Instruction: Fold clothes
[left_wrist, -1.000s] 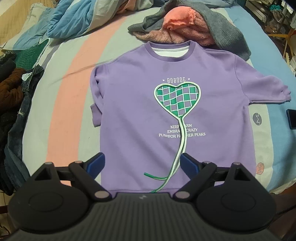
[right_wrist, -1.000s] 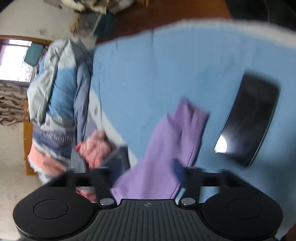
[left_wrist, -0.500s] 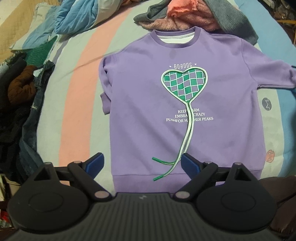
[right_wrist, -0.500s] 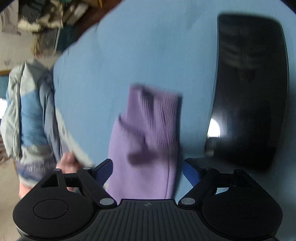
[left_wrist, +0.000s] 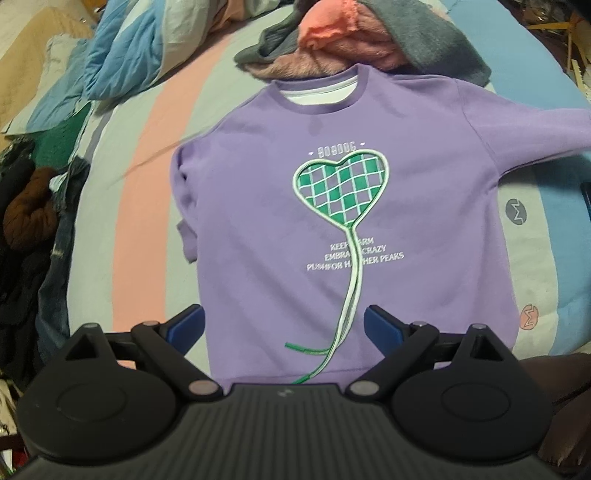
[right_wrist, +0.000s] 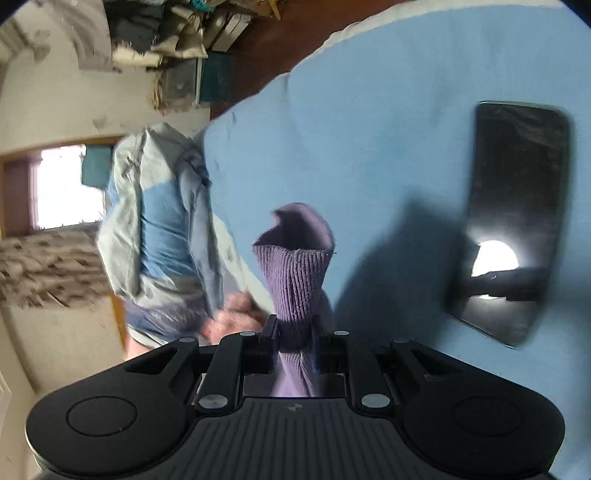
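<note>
The striped bed (left_wrist: 147, 155) carries the whole job, and the purple sweatshirt (left_wrist: 332, 206) lies on it front up, spread flat with its green heart print showing — by the look of it, no fold is made yet, so nearly all the work is left. One sleeve is tucked in at the side near the pink stripe (it sits bunched against the body), the other stretches out toward the blue edge of the sheet. The left gripper (left_wrist: 283, 325) hangs above the hem with its jaws wide apart and nothing between them. The right gripper (right_wrist: 294, 341) has just been closing, and its jaws now pinch the ribbed sleeve cuff (right_wrist: 295, 273), which stands up between them. Only the left view shows the garment whole, with the heap of pink and grey clothes (left_wrist: 354, 44) beyond the collar; only the right view shows the grip itself — and a dark phone (right_wrist: 513, 221) lying just beside the cuff on the sheet.
</note>
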